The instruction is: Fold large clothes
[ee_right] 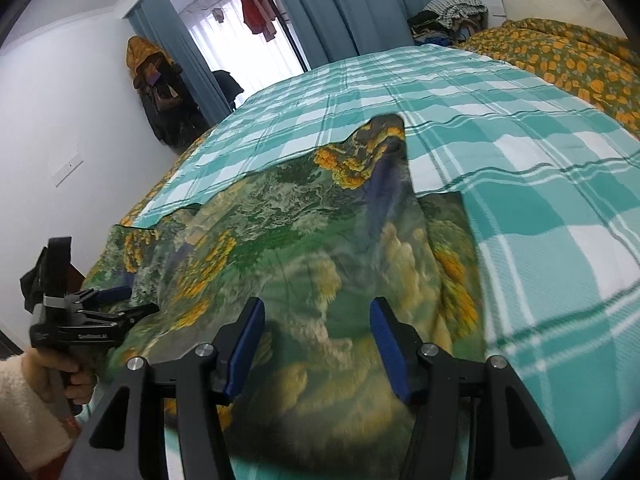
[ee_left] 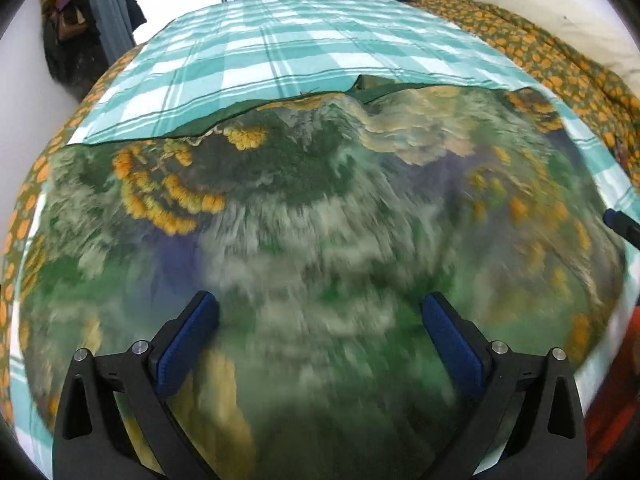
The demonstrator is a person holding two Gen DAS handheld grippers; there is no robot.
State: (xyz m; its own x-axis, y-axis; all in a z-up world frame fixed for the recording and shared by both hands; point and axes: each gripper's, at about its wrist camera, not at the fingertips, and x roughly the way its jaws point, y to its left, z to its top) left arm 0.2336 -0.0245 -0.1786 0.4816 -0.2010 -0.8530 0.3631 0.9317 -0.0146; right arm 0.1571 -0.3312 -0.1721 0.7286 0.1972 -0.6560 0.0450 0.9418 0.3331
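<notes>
Both the left gripper (ee_left: 320, 312) and right gripper (ee_right: 318, 320) hover wide-jawed, empty, above the cloth (ee_right: 304, 240); advise pinching matching corners for an even fold.

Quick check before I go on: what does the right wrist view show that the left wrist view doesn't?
Only the right wrist view: the whole left tool with the hand holding it, a red garment hanging in the bright doorway, and a raised fold at the cloth's far edge.

Only the left wrist view: the right tool's tip at the frame edge.

Both: the green and orange printed cloth on the teal checked cover, with each tool open and empty.
</notes>
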